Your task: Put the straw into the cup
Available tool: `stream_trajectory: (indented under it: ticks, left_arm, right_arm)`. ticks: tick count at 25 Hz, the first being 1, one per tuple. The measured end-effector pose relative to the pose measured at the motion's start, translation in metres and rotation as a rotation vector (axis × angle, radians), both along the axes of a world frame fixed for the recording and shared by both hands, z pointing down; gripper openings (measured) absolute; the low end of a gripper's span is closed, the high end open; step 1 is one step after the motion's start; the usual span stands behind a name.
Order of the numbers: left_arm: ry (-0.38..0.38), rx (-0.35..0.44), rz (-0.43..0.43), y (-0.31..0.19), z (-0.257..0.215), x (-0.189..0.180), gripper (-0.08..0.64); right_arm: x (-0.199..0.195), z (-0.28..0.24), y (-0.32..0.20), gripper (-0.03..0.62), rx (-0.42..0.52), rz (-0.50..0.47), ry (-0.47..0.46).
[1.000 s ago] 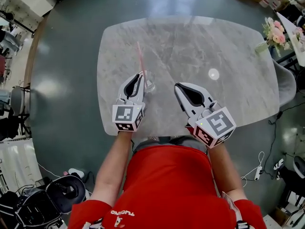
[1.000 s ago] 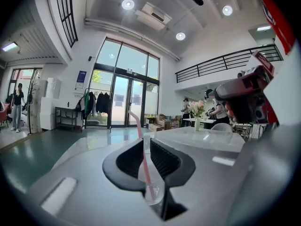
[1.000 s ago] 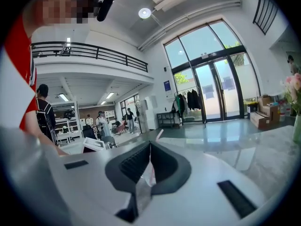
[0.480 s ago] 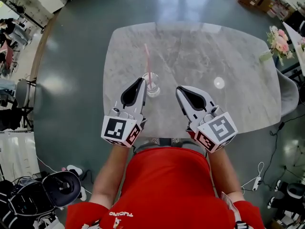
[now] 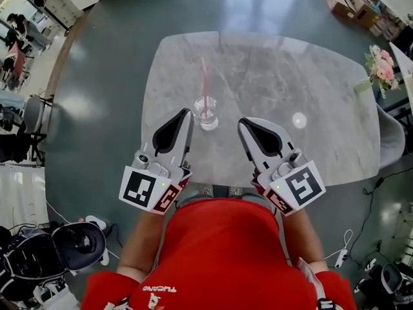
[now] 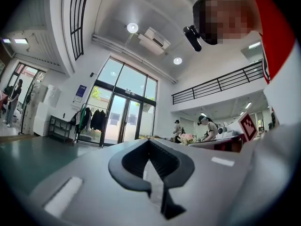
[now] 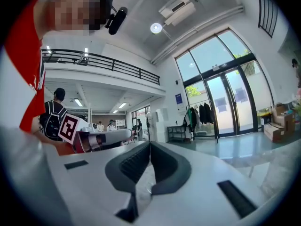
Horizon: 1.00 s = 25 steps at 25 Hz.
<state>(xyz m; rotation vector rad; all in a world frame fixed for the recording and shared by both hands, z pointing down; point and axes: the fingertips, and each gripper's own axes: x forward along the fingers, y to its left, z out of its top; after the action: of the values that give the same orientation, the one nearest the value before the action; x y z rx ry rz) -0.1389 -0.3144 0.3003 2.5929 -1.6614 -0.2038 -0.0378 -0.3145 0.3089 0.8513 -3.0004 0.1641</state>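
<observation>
Viewed from overhead: a clear glass cup [image 5: 206, 116] upright on a grey marble bench [image 5: 290, 76], closer to the near edge than the far one. Pink straw [image 5: 204, 86] already in the cup, leaning up past the far rim. Left gripper [image 5: 186, 113] just left of the cup on its near side, jaws clenched together, nothing between them. Right gripper [image 5: 242, 123] to the cup's right and slightly nearer, a clear gap from the glass, jaws likewise pressed tight and empty. Pink flowers [image 5: 378, 61] far right of the cup, past the bench edge. Red shirt [image 5: 219, 250] below both grippers.
</observation>
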Motion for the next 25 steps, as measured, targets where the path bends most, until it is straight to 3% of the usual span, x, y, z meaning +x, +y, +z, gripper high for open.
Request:
stream_trajectory:
  ticks: [13, 25]
  left_arm:
    - [-0.039, 0.035, 0.046, 0.027, -0.025, 0.014, 0.005]
    - [-0.037, 0.007, 0.062, 0.036, -0.015, 0.021, 0.005]
  right_arm:
    - [0.004, -0.022, 0.018, 0.002, 0.053, -0.023, -0.033]
    - [-0.002, -0.024, 0.030, 0.002, 0.069, -0.058, -0.008]
